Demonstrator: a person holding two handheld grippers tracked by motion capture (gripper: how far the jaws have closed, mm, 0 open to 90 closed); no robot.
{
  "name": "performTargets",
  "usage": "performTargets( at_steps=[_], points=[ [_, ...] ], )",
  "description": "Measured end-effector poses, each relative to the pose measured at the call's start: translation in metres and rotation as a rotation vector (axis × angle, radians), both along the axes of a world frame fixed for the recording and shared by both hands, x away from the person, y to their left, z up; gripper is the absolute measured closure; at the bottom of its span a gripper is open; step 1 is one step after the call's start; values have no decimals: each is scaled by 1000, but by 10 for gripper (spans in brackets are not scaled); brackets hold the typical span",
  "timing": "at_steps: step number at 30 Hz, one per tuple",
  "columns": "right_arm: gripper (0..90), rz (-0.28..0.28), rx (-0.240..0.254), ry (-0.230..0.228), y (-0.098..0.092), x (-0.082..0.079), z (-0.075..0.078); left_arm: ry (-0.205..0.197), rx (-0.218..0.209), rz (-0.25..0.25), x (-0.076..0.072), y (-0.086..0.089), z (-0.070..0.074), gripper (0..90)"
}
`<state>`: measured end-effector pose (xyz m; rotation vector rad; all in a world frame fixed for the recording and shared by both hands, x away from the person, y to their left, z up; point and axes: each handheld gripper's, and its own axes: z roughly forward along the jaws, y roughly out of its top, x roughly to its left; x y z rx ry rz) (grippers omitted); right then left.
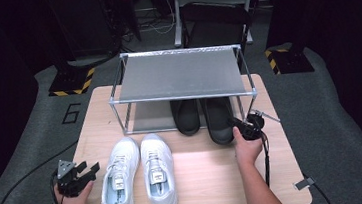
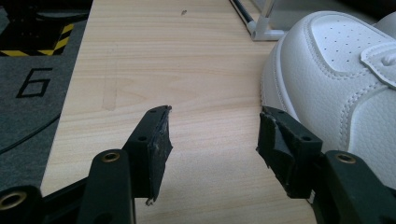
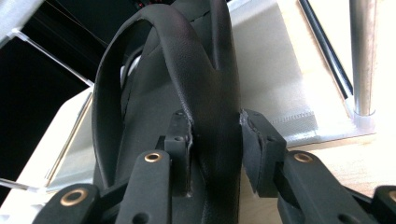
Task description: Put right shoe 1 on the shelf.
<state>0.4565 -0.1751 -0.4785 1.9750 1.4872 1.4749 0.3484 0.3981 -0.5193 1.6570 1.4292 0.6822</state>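
Observation:
A black shoe (image 1: 218, 118) lies half under the metal shoe rack (image 1: 181, 74), heel toward me, beside a second black shoe (image 1: 186, 116). My right gripper (image 1: 236, 124) is shut on its heel rim. In the right gripper view one pad sits inside the black shoe (image 3: 187, 60) and the other outside, the right gripper (image 3: 215, 140) pinching the wall. Two white sneakers (image 1: 121, 178) (image 1: 158, 172) stand side by side in front of the rack. My left gripper (image 1: 89, 167) rests at the table's left front, open and holding nothing. In its own view the left gripper (image 2: 212, 135) lies just left of a white sneaker (image 2: 336, 79).
The wooden table (image 1: 211, 174) has bare surface at front right. The rack's grey lower shelf (image 3: 275, 79) and a metal post (image 3: 362, 56) stand close to the right of the held shoe. A floor marking "6" (image 1: 72, 113) and striped stand bases (image 1: 71, 82) lie beyond the table.

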Motion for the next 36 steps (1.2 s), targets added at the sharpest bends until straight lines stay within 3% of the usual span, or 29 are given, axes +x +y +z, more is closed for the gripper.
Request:
performTargets(
  at_steps=[4, 9, 17, 23, 36],
  points=[
    [653, 0, -13, 18, -1, 5, -5, -12, -2, 6, 1, 0, -1, 433],
    [652, -13, -13, 32, 0, 14, -10, 2, 3, 2, 1, 0, -1, 434],
    [651, -23, -44, 13, 4, 27, -17, 4, -5, 8, 2, 1, -1, 433],
    [651, -48, -9, 30, 8, 32, -22, 6, -5, 8, 2, 2, -2, 434],
    [651, -74, -5, 24, 7, 36, -25, 12, -4, 3, 2, 1, -2, 434]
  ],
)
